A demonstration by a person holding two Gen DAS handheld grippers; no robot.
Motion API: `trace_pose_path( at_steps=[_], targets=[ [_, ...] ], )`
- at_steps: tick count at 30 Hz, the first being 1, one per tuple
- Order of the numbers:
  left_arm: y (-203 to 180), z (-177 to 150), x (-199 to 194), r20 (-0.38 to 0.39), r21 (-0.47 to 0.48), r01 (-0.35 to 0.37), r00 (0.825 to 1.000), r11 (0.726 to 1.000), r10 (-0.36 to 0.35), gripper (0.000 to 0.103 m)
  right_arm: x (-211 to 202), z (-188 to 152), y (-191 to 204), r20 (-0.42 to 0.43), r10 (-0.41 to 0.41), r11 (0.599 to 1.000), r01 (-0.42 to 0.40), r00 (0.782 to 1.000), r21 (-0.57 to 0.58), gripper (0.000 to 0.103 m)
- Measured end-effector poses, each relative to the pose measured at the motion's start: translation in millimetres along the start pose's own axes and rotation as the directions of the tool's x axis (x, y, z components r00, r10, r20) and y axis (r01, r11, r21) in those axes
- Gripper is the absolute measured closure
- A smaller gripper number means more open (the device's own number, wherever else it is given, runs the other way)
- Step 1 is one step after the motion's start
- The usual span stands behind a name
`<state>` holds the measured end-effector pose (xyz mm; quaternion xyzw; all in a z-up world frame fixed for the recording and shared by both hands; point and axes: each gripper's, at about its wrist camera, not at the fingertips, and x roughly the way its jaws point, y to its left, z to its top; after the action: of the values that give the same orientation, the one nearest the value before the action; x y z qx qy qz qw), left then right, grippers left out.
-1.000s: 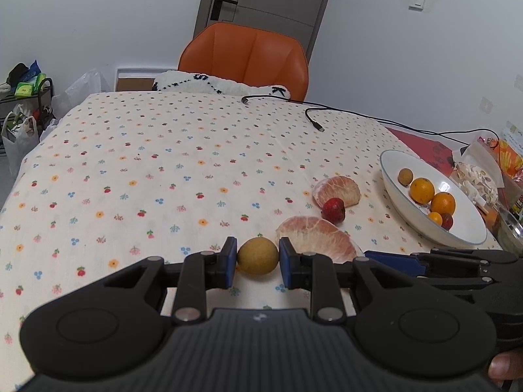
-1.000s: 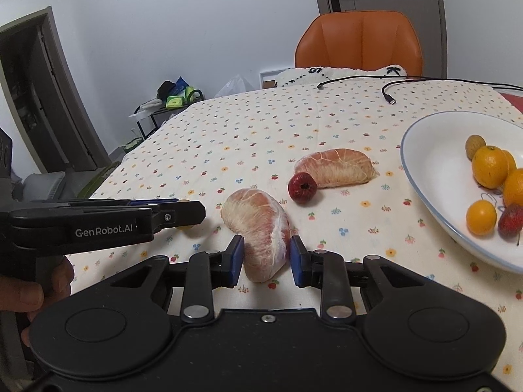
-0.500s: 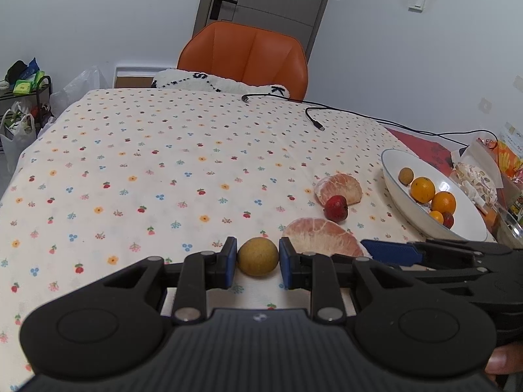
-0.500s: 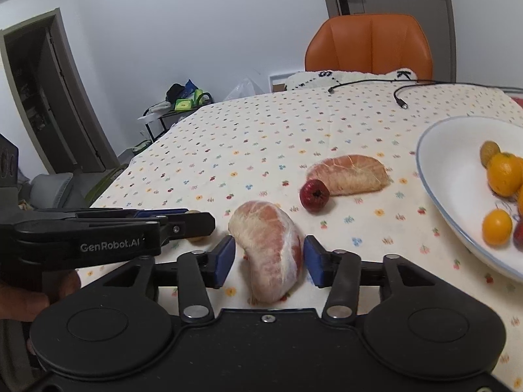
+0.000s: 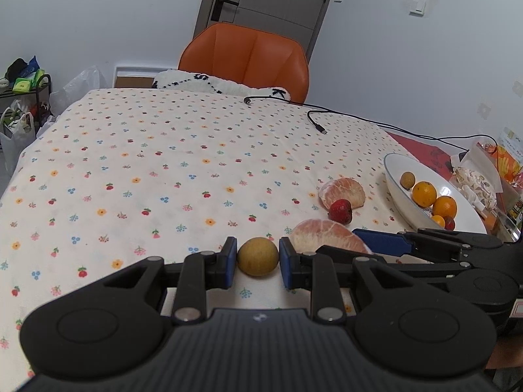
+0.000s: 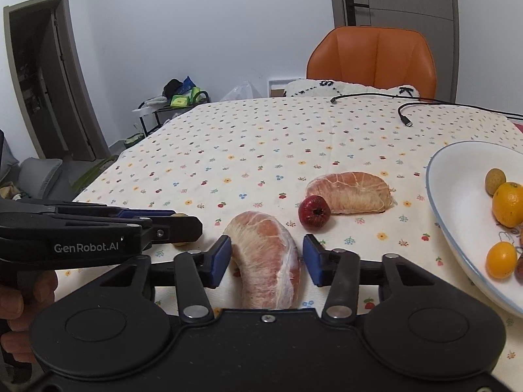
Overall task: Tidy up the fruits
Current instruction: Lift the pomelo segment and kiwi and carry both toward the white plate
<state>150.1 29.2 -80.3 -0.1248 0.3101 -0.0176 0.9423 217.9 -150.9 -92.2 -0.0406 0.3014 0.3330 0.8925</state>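
Left gripper (image 5: 257, 261) sits at the bottom centre of its frame with both blue pads pressed against a small round tan fruit (image 5: 257, 256) (a longan, by the look), which appears pinched just above the floral tablecloth (image 5: 130, 163). Right gripper (image 6: 266, 259) is spread wide around a peeled pomelo segment (image 6: 266, 258), a gap showing on each side, so it grips nothing. Another pomelo segment (image 6: 351, 192) and a small red fruit (image 6: 314, 211) lie touching mid-frame. At the right edge stands the white bowl (image 6: 457, 228), holding oranges (image 6: 508, 204) and one matching tan fruit (image 6: 495, 176). Judging by this, the pickup stage is in hand: next the left should carry its fruit to the bowl, while the right must close gently, since the segment looks soft.
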Motion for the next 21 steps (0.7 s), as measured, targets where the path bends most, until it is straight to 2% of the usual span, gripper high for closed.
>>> trace_pose_path(
  at_steps=[5, 10, 21],
  targets=[
    [-0.6, 0.4, -2.8, -0.002, 0.003, -0.003, 1.0, 1.0, 0.003, 0.077, -4.9, -0.7, -0.3, -0.01, -0.002, 1.0, 0.002, 1.0, 0.007, 0.063],
    [-8.8, 5.0, -12.1, 0.029, 0.017, 0.002, 1.0, 1.0, -0.002, 0.077, -14.1, -3.4, -2.8, -0.013, 0.017, 0.999, -0.017, 1.0, 0.033, 0.064],
    [-41.3, 13.6, -21.1, 0.053, 0.072, 0.031, 0.998, 0.997, -0.035, 0.077, -46.8, 0.4, -21.2, 0.047, -0.026, 0.998, 0.023, 0.999, 0.059, 0.064]
  ],
)
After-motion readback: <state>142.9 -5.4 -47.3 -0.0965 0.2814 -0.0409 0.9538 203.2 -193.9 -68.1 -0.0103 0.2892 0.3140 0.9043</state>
